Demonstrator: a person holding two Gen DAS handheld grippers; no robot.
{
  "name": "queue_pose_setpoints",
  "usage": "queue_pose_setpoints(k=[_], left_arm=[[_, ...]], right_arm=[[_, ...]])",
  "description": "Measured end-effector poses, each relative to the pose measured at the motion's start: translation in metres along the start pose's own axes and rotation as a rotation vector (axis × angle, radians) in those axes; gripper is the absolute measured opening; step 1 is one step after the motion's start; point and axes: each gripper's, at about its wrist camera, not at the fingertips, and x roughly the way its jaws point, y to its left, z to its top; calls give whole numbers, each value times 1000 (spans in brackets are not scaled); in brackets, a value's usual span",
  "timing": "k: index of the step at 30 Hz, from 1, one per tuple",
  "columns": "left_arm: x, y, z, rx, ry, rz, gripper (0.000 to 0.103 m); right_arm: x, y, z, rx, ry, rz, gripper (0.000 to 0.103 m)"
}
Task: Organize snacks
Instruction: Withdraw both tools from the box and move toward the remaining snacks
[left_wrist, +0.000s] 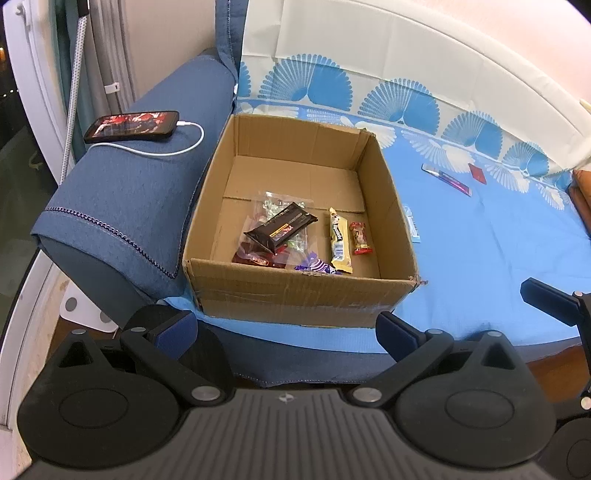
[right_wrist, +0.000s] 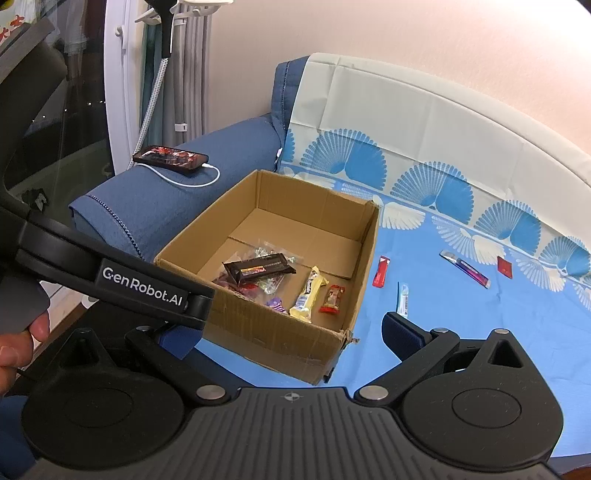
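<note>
Far left, on the blue sofa armrest: a smartphone with lit screen, white charging cable plugged in.

Just beside the armrest, on the light blue patterned sheet: an open cardboard box, flaps gone, one front corner torn. Inside, toward the near wall: a dark brown chocolate bar lying across a clear plastic packet, a red wrapper partly beneath, a purple wrapper against the front wall, a long yellow bar, and a small red candy (rightmost of the lot).

Outside the box, to its right, loose on the sheet: a red stick packet near the box's side wall, a white-and-blue sachet, further off a long purple-and-silver wrapper and a small red square packet near the fan-patterned border.

Left gripper spread wide, nothing between the blue pads, held short of the box's front wall. Right gripper likewise agape and empty, aimed at the box's near corner; in its view, the other device's black arm crossing at left, with a thumb on the grey handle.
</note>
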Motion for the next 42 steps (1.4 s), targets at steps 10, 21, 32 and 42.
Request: queue_pose_setpoints(k=[10,21,32,42], left_arm=[[0,-1,0,4,0,2,103],[6,-8,10,23,11,17,103],[17,-36,48,63,-4,19,103],[37,-79,73,136,24,11,103]], right_arm=[[1,1,0,-1,2,3,103],[10,-11,-3,36,11,15,103],[27,-48,-7,147,21,-14,103],[42,-96,-20,242,32,-67,103]])
